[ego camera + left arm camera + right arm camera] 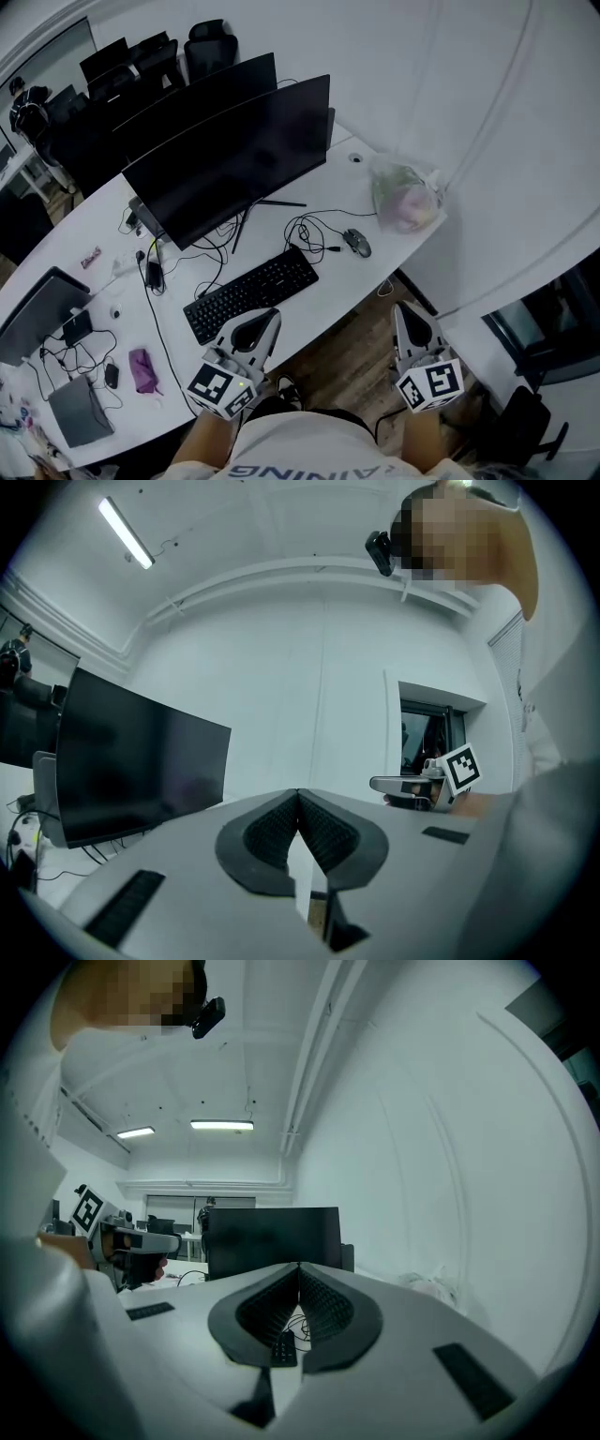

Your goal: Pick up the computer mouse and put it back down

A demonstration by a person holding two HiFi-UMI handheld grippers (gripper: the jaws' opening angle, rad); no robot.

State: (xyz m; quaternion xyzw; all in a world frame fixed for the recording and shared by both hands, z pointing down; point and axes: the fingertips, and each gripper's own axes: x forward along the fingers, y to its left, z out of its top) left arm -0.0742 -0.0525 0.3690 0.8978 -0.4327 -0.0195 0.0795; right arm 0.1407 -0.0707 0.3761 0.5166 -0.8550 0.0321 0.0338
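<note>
A dark grey computer mouse lies on the white desk to the right of the black keyboard, its cable looping behind it. My left gripper hangs at the desk's near edge, just in front of the keyboard, its jaws shut and empty. My right gripper is held off the desk's near right edge over the wooden floor, also shut with nothing in it. In the left gripper view the left gripper has its tips touching; in the right gripper view the right gripper is likewise shut, with the keyboard seen below it.
Two large dark monitors stand behind the keyboard. A clear plastic bag with something pink sits at the desk's right corner beyond the mouse. A laptop, cables and small items lie at the left end. Office chairs stand far back.
</note>
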